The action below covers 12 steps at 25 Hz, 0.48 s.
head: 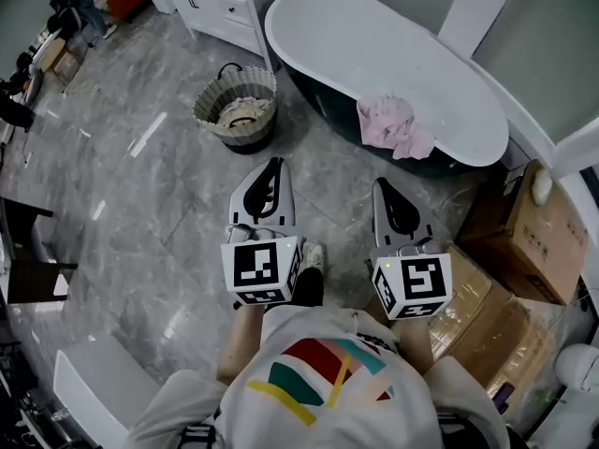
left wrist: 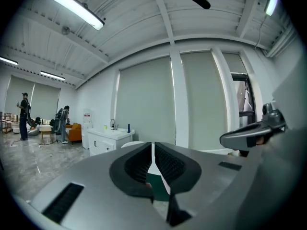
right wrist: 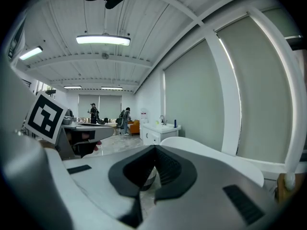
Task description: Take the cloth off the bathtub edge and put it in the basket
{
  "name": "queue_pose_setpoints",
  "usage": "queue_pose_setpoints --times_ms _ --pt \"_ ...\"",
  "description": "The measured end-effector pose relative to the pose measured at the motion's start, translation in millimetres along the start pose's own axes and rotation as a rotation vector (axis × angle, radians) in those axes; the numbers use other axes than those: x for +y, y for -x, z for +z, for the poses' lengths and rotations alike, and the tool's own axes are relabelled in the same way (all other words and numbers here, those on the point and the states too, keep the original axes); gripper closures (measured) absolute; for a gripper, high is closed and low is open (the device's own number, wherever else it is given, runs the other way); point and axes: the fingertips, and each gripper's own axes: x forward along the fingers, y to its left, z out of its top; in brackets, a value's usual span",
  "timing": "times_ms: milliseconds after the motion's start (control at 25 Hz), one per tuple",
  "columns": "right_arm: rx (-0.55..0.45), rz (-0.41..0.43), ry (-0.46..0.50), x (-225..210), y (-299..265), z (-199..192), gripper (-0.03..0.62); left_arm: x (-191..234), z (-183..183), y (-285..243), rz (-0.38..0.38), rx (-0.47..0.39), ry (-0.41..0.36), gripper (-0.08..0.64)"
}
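While the pink cloth (head: pixel 395 127) is lying crumpled over the near edge of the bathtub (head: pixel 328 26), a part of it is hanging a little down the dark outer wall of the tub, and nothing is touching it. The woven basket (head: pixel 208 110) is standing on the grey floor (head: pixel 140 204) just beside the left end of the bathtub, well apart from the cloth; something pale is lying inside it, but I cannot tell what it is. The right gripper (head: pixel 383 187) is pointing toward the tub, below the cloth in the head view and apart from it. Its jaws are pressing together and are holding nothing, as the right gripper view is showing (right wrist: pixel 154 148). The left gripper (head: pixel 273 165) is hanging beside it, pointing toward the gap between the basket and the tub. Its jaws are also clenched, with only a thin slit between the ribbed pads and nothing in it (left wrist: pixel 152 145). Further out, brown cardboard boxes (head: pixel 529 232) are standing at the right of the person, and a white cabinet (head: pixel 225 3) is standing behind the basket.
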Motion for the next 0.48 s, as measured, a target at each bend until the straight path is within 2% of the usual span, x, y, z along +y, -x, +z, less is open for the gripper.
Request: queue_pose_setpoints --times_ms 120,320,480 --pt "0.021 -0.001 -0.013 -4.3 -38.4 6.8 0.581 19.6 0.9 -34.7 -0.007 0.009 -0.007 0.523" --pt "0.046 0.023 -0.097 -7.2 -78.3 12.7 0.581 44.6 2.1 -76.1 -0.024 0.023 0.049 0.524" --pt "0.074 -0.023 -0.121 -25.5 -92.7 10.3 0.581 44.2 5.8 -104.3 -0.065 0.036 0.038 0.523"
